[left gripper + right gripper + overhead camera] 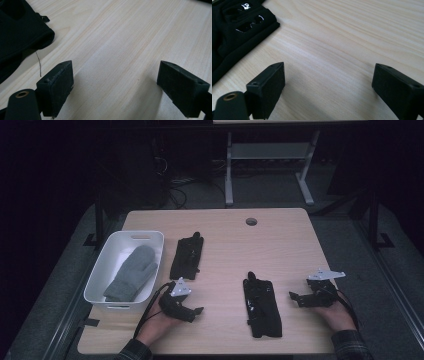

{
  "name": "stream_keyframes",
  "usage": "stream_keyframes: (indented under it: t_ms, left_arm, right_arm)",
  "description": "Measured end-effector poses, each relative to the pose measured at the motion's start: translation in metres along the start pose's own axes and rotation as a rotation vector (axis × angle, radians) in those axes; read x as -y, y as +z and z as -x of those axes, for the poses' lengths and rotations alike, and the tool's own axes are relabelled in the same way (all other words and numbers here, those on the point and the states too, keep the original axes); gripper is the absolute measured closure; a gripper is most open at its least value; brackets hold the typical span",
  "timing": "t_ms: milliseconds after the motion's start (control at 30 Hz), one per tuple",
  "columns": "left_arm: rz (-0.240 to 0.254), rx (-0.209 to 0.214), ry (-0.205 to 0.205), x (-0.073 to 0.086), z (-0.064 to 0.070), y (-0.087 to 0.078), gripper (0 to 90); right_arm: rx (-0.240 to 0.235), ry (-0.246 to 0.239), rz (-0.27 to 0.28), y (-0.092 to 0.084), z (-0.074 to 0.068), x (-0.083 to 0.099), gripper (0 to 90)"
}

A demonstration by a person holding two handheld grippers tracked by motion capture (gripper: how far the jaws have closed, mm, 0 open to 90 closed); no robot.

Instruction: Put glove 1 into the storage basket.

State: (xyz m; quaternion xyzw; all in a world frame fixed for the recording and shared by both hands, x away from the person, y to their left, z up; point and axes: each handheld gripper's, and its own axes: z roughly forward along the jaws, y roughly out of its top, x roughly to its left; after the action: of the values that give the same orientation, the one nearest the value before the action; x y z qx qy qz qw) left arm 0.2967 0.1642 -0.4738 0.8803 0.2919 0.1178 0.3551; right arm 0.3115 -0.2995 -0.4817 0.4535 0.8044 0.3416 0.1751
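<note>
Two black gloves lie flat on the light wooden table point(225, 240): one point(186, 257) beside the bin, the other point(261, 306) nearer the front. My left gripper point(195, 310) rests low on the table in front of the first glove, jaws open on bare wood point(115, 67). A black glove cuff point(22, 32) with a loose thread lies at the upper left of the left gripper view. My right gripper point(298, 296) sits right of the nearer glove, pointing toward it, open and holding nothing point(329, 68). That glove point(239, 30), with shiny marks, lies at the upper left of the right gripper view.
A white plastic bin point(150, 240) stands at the table's left edge with a grey mitten point(131, 272) inside. A round cable hole point(251, 221) is near the far edge. Desk legs and cables stand on the dark floor beyond.
</note>
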Motion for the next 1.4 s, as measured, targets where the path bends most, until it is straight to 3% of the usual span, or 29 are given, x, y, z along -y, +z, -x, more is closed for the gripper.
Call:
stream_keyframes:
  t_ms: [133,300,533,633,700,767,1100,1167,1400]
  left_arm:
    - [-0.011,0.002,-0.02,-0.007,0.0,-0.001,15.3]
    - [0.027,0.01,-0.048,-0.023,-0.003,-0.002,26.7]
    - [0.046,-0.019,-0.082,-0.043,-0.014,-0.001,56.6]
    - [0.049,-0.054,-0.083,-0.053,-0.023,0.001,72.2]
    - [0.051,-0.078,-0.107,-0.061,-0.03,0.003,82.8]
    - [0.056,-0.093,-0.13,-0.068,-0.039,0.005,88.0]
    - [0.057,-0.181,-0.224,-0.092,-0.081,0.03,89.3]
    - [0.056,-0.182,-0.249,-0.094,-0.087,0.037,89.3]
    - [-0.022,-0.238,-0.246,-0.098,-0.103,0.059,89.3]
  right_arm:
    - [0.0,-0.001,0.013,0.001,0.001,0.001,9.7]
    - [0.003,0.004,0.013,0.001,0.0,0.002,9.6]
    - [0.005,0.006,0.013,0.001,0.0,0.002,9.6]
    - [0.006,0.008,0.013,0.001,0.0,0.002,9.6]
    - [0.007,0.009,0.013,0.001,-0.001,0.002,9.6]
    - [0.007,0.009,0.013,0.001,-0.001,0.002,9.6]
    - [0.007,0.01,0.014,0.001,-0.001,0.002,9.7]
    - [0.007,0.01,0.013,0.001,-0.001,0.002,9.7]
    - [0.006,0.009,0.013,0.001,-0.001,0.002,9.7]
